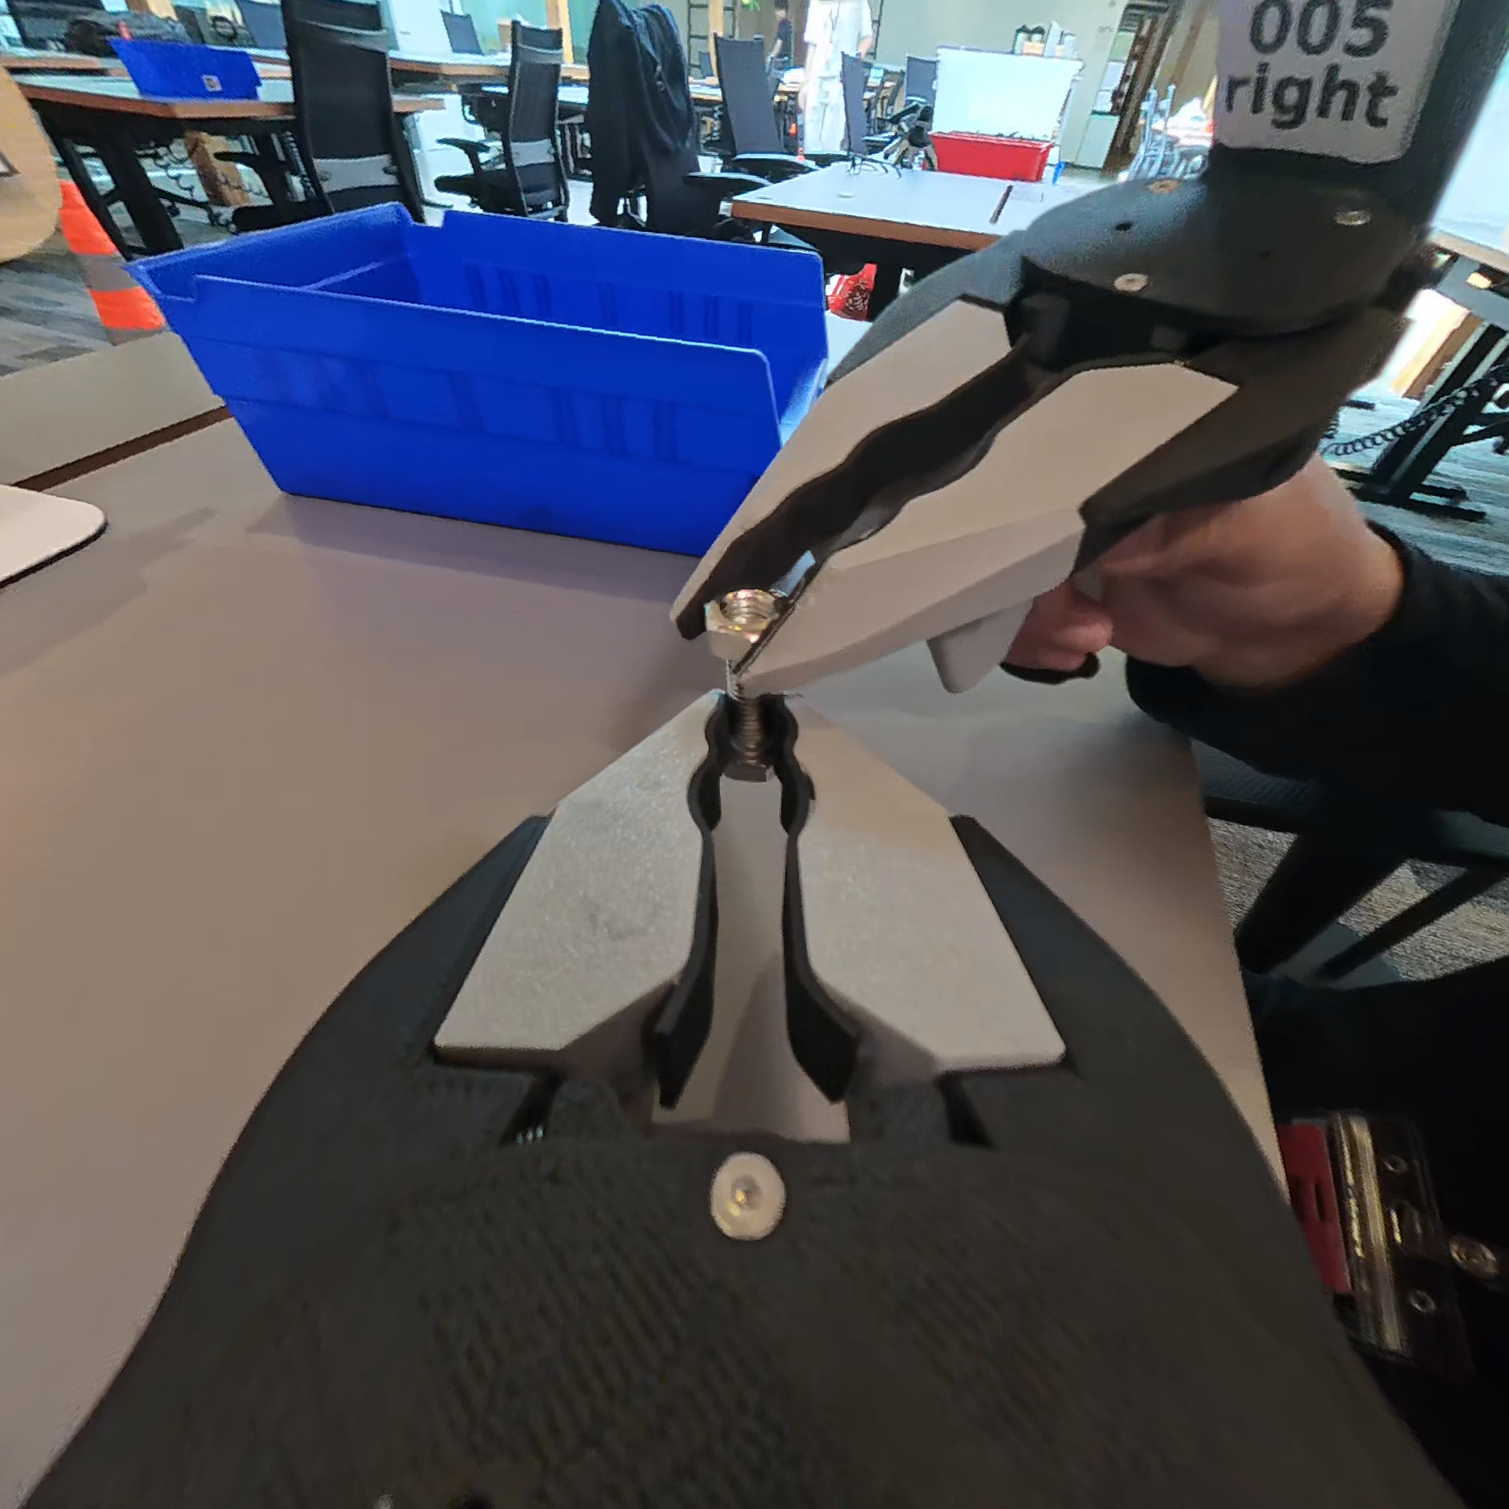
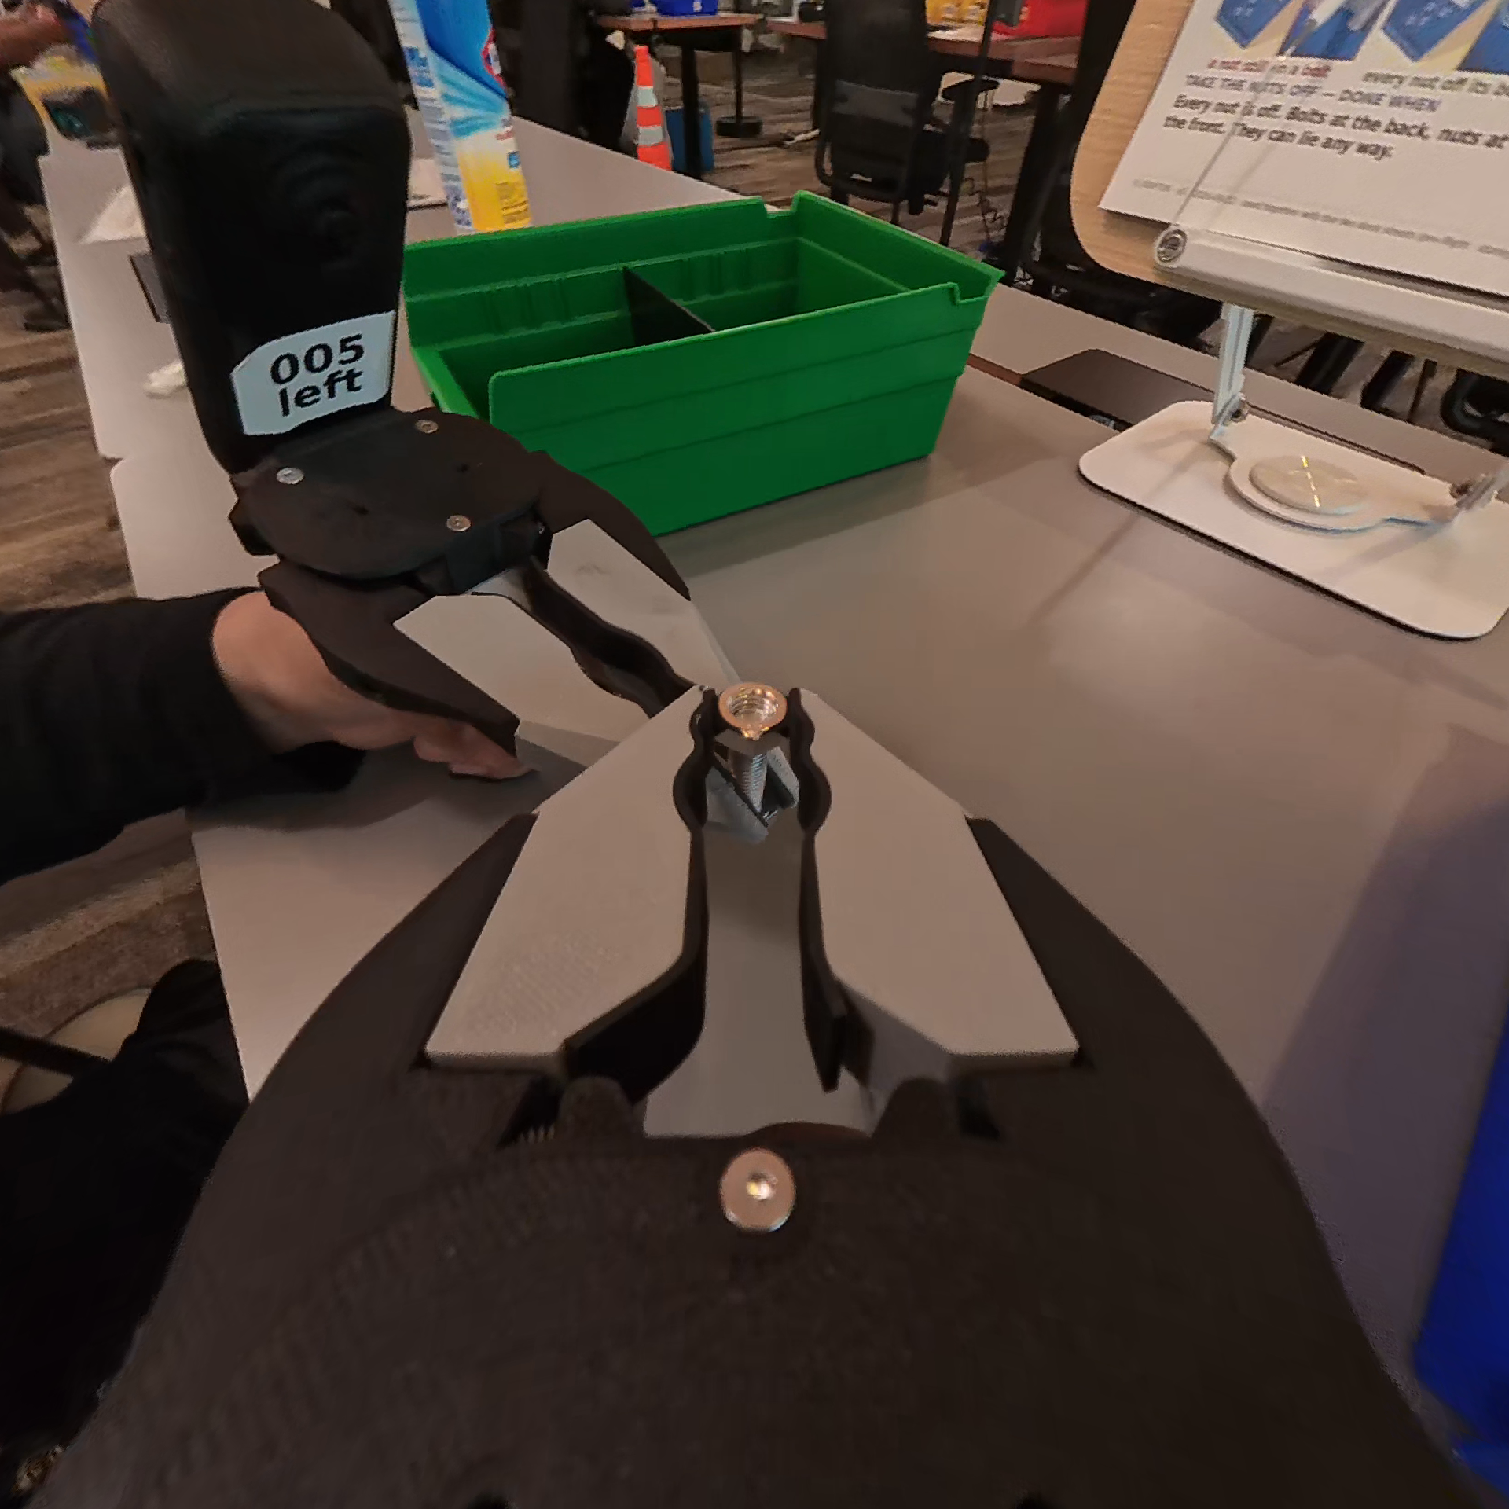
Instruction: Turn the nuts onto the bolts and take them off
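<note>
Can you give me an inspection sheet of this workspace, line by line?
Surface: smooth grey tabletop, bare between the bins.
Job's things: silver hex nut sits at the tip of a threaded steel bolt; whether the threads have engaged cannot be told.
Clutter: empty blue plastic bin; green plastic bin with a black divider; white document stand holding a printed sheet; spray bottle.
Grippers: left claw shut on the bolt; right claw shut on the nut, above the left.
Cables: coiled black cord on the floor.
Surroundings: office desks, black office chairs, orange cone.
</note>
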### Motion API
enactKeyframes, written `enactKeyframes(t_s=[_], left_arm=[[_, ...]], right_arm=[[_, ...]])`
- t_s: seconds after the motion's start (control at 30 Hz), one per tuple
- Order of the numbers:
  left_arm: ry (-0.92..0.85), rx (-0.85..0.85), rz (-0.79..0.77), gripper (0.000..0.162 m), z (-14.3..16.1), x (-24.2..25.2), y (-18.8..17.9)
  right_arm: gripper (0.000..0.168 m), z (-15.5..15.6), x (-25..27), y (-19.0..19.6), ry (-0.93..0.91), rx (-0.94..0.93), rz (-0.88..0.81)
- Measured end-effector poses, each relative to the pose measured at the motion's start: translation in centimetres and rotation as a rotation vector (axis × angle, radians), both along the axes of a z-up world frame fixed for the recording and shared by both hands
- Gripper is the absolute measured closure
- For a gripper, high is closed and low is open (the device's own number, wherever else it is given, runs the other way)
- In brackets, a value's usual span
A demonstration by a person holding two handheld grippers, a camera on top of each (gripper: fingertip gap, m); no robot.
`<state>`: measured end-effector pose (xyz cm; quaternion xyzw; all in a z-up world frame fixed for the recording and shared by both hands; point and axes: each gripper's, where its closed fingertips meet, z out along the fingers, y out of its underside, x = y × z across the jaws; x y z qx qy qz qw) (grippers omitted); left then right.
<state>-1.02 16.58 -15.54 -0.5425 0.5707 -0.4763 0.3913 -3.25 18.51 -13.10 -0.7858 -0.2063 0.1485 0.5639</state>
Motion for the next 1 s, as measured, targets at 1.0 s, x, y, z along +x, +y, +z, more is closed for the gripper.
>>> enactKeyframes(t_s=[1.0], left_arm=[[-0.026,0.029,-0.027,0.156,0.3,-0.4,0.2]], right_arm=[[0.117,3.0,-0.2,-1.5,0.288,0.184,0.323]])
